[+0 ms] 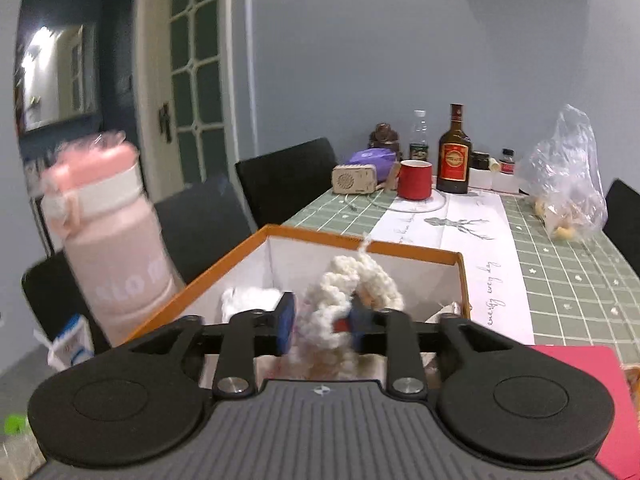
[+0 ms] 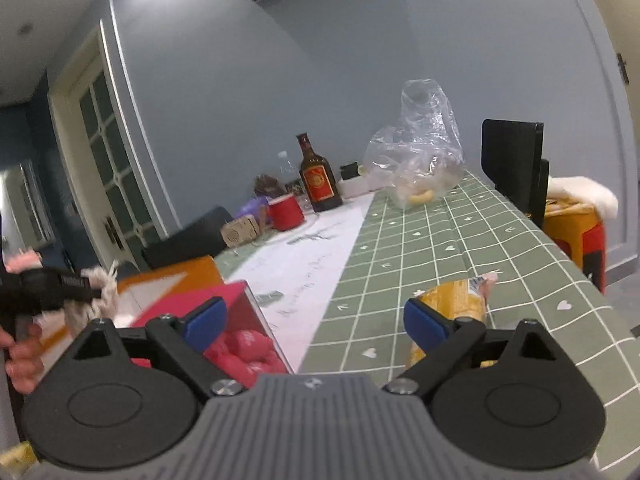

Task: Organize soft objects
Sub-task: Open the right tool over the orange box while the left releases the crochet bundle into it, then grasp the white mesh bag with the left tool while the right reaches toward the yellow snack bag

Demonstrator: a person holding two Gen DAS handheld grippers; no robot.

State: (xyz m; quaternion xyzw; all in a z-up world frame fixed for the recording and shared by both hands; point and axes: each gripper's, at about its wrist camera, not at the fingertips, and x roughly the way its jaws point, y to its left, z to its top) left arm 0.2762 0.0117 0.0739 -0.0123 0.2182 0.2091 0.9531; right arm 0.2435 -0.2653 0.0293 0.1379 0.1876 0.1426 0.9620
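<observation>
Left gripper: we see its blue pads parted over the orange-rimmed box, with the cream knitted piece between them; the knit lies against the right pad and looks clear of the left one, so we read it as released.
Cream knitted piece: it hangs in the gap between our left fingers, above the inside of the box; a strand sticks up past the far rim.
Orange-rimmed box: it sits at the near left of the table, white inside, with a white soft thing at its near left corner.
Right gripper: our fingers are spread wide with nothing between them, above the green checked tablecloth.
Pink box: just beside our right gripper's left finger, holding pink soft bundles.
Yellow packet: it lies on the cloth behind our right finger.
Far end of table: red mug, brown bottle, clear plastic bag.
Pink flask: left of the orange-rimmed box, blurred.
</observation>
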